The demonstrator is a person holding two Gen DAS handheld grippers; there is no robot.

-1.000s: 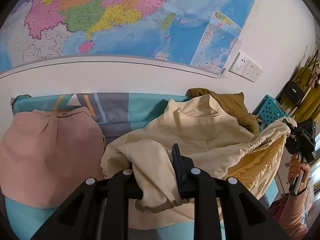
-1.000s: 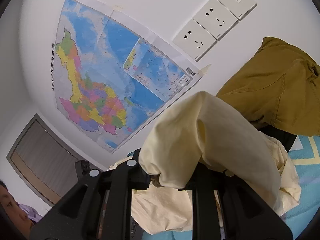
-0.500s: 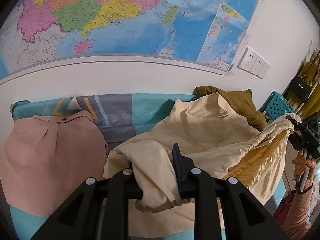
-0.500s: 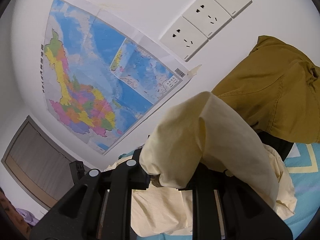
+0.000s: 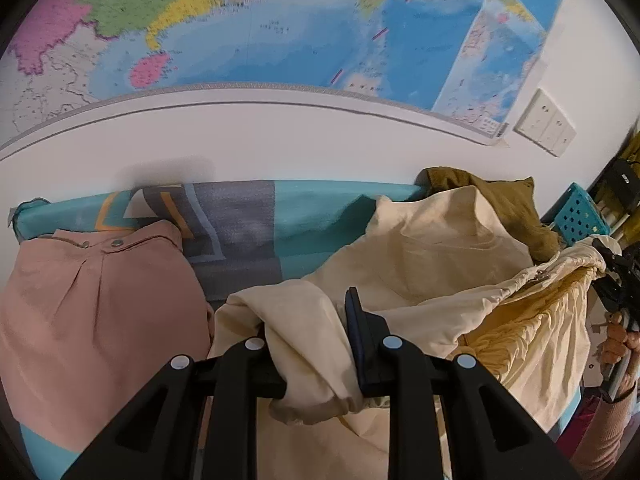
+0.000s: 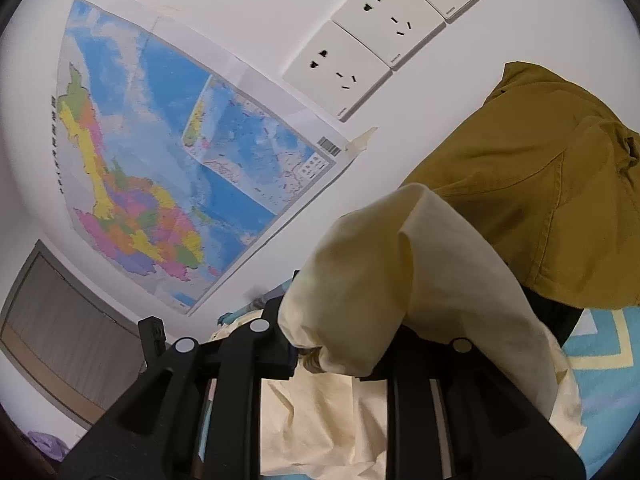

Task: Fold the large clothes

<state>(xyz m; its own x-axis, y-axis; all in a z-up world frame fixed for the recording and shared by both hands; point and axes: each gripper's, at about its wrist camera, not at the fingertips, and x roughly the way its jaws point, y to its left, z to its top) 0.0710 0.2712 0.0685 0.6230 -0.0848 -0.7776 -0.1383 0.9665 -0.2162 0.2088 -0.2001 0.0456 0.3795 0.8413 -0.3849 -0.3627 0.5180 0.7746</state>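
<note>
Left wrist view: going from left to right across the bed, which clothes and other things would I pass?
Pink garment → patterned bedsheet → cream jacket, pinched by the left tool → olive-brown garment → teal perforated basket → right tool, gripping the jacket's far end.

Wall: you faced white paint (image 5: 280,140).
Map: you saw it (image 5: 280,28) across the upper frame.
Sockets: white plates (image 6: 384,36), upper right.
Bedcover: teal, patterned (image 5: 304,216).
</note>
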